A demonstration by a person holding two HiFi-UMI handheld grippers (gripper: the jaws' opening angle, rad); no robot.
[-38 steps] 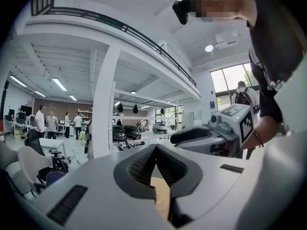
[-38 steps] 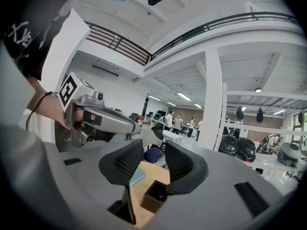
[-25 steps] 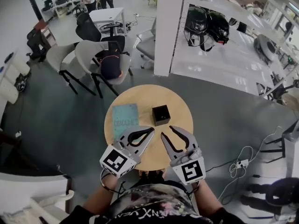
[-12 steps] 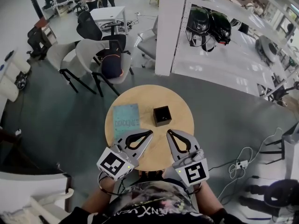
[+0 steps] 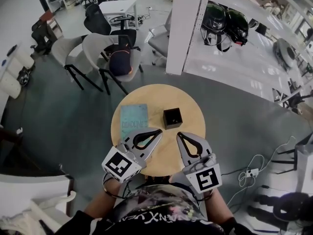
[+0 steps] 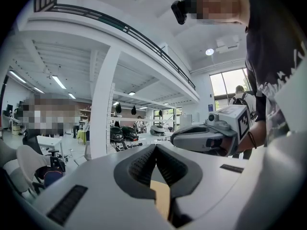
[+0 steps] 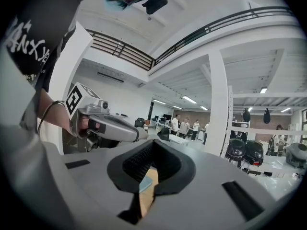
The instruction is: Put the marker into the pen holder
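Note:
A black square pen holder [image 5: 172, 117] stands near the middle of the round wooden table [image 5: 190, 109]. No marker shows in any view. My left gripper [image 5: 159, 131] is held over the table's near edge, shut, with nothing between its jaws. My right gripper [image 5: 179, 134] is beside it, also shut and empty, its tips just short of the pen holder. In the left gripper view the left gripper [image 6: 156, 148] has its jaws meeting over bare wood, with the right gripper [image 6: 206, 138] beyond. The right gripper view shows the right gripper [image 7: 152, 143] shut too.
A teal booklet [image 5: 133, 121] lies on the table's left half. Grey chairs [image 5: 105, 53] stand behind the table on the left, and a white column [image 5: 186, 28] behind it. Helmets [image 5: 227, 21] sit on a white shelf at the right. Cables [image 5: 249, 173] lie on the floor.
The right gripper's jaws went from spread apart to shut, with nothing in them. Both grippers drifted slightly; the left one stayed shut.

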